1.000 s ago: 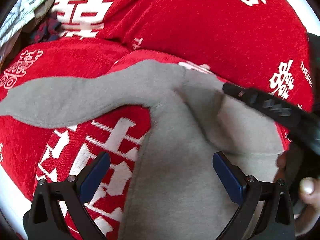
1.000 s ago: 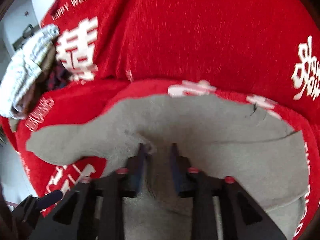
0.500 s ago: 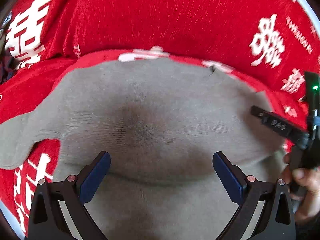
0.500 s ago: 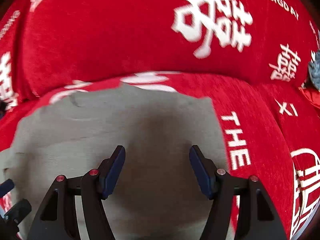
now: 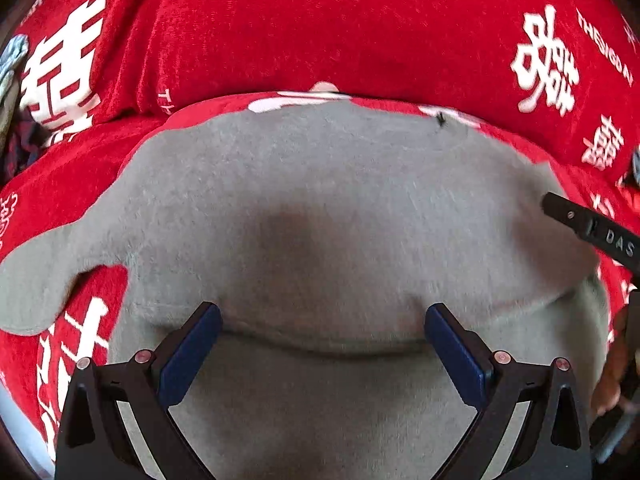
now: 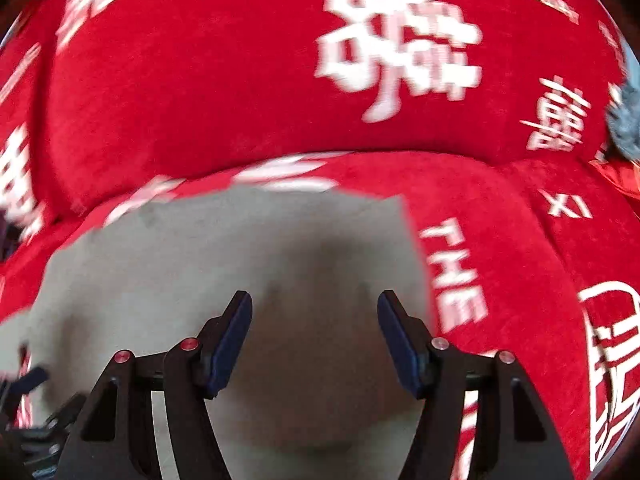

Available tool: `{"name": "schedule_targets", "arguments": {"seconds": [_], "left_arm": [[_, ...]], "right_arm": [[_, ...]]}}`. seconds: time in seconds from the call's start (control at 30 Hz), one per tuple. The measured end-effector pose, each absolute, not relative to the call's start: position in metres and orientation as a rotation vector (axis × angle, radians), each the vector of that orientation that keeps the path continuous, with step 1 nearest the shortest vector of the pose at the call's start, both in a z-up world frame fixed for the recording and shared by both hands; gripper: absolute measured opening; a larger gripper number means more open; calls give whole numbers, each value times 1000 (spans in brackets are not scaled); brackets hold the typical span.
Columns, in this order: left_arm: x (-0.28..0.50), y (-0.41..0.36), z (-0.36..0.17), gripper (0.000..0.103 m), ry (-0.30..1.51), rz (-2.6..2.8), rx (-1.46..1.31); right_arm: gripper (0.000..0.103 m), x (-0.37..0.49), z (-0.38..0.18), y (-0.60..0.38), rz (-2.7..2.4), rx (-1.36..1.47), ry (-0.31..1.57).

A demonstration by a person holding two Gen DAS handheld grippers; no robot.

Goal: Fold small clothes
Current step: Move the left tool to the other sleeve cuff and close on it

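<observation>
From the left wrist, the left gripper [image 5: 322,334] hangs with its blue-padded jaws spread wide and nothing pinched between them; the grey garment [image 5: 320,208] lies directly under and ahead of the fingers, flat on the red cover [image 5: 320,32]. A soft crease runs across the cloth between the two pads, so the near part looks like a layer turned over, probably to halve the piece. To the far left of the tool a sleeve-like lobe of the same garment sticks out over the red fabric, not yet tucked in. The cloth is a matte, slightly fuzzy knit; the cover beneath is plush, velvety red with white characters and lettering, stretched over rounded cushions. At the right edge one dark finger of the right gripper [image 5: 588,226] reaches in over the garment's right side, with part of a hand [image 5: 610,384] below it. From the right wrist, the right gripper [image 6: 314,338] also stands spread, pads clear of the cloth and holding nothing, above the garment's right portion; the straight right edge of the cloth lies just beyond the right-hand pad, where red cover with white letters begins. Both tools seem poised above the fold, likely to check or smooth it. A small bluish-grey item [image 6: 624,124] sits far off to the right, too blurred to identify.
</observation>
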State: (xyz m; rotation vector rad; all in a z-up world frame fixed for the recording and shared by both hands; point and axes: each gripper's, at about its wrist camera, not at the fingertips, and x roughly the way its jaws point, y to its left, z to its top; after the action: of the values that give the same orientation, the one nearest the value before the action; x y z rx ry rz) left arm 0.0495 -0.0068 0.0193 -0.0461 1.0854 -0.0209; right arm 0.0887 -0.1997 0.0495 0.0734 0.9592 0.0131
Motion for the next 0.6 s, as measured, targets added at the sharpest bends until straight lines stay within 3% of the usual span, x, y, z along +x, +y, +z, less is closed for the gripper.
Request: {"name": "schedule_targets", "arguments": {"seconds": [0.13, 0.3, 0.47, 0.6], "left_arm": [[48, -5, 16, 102, 1089, -16, -63], [23, 23, 27, 102, 1041, 25, -133], [-9, 119, 17, 102, 1009, 216, -336], [-39, 242, 16, 102, 936, 554, -571]], "right_arm": [[69, 79, 29, -176, 16, -15, 1013], [70, 53, 43, -174, 4, 5, 940], [70, 35, 39, -149, 61, -33, 915], [70, 29, 30, -126, 67, -78, 917]]}}
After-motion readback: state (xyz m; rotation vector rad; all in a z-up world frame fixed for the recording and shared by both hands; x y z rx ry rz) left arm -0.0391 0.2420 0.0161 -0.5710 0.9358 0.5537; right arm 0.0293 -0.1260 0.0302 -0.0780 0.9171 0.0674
